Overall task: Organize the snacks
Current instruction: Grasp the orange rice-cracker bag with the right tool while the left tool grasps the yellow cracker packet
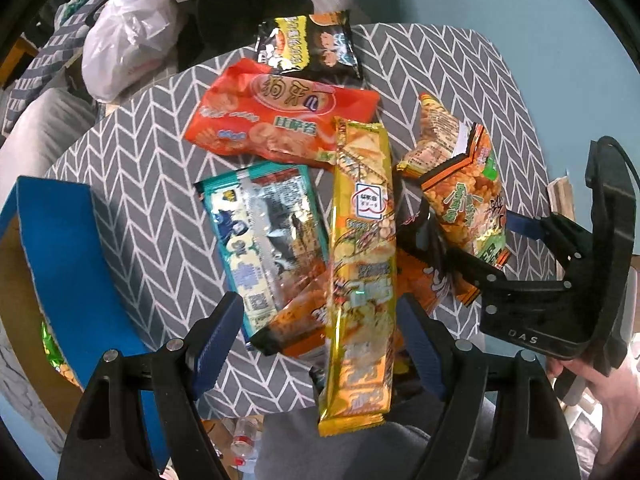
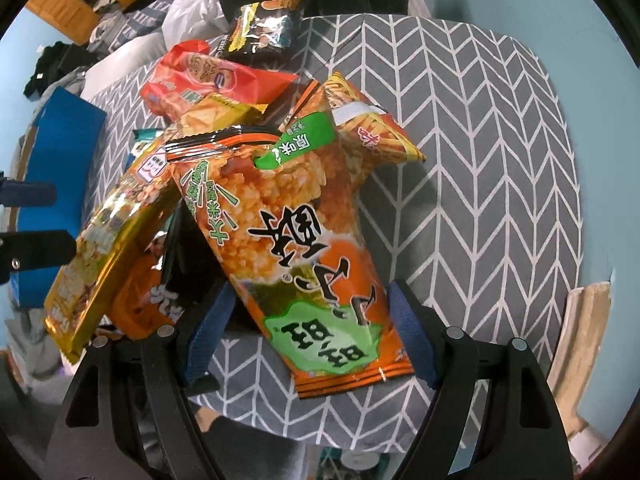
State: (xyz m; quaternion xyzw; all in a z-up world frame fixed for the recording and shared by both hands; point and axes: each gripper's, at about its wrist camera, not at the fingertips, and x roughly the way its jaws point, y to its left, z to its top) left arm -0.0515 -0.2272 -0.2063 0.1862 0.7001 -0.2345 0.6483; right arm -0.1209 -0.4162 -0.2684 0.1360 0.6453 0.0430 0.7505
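Item, rice-cracker bag [image 2: 304, 240]: your right gripper [image 2: 312, 336], jaws spread, is straddling it; left gripper [image 1: 316, 344], jaws spread, is straddling the yellow biscuit pack [image 1: 360, 264]; pinch low, lift clear.

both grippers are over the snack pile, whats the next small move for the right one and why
Probably close the right gripper on the orange and green rice cracker bag. Its jaws stand open on either side of the bag's lower end, which sits raised off the tablecloth and leans on the other packets, so it looks ready to pinch. The blue box at the left seems the likely destination.
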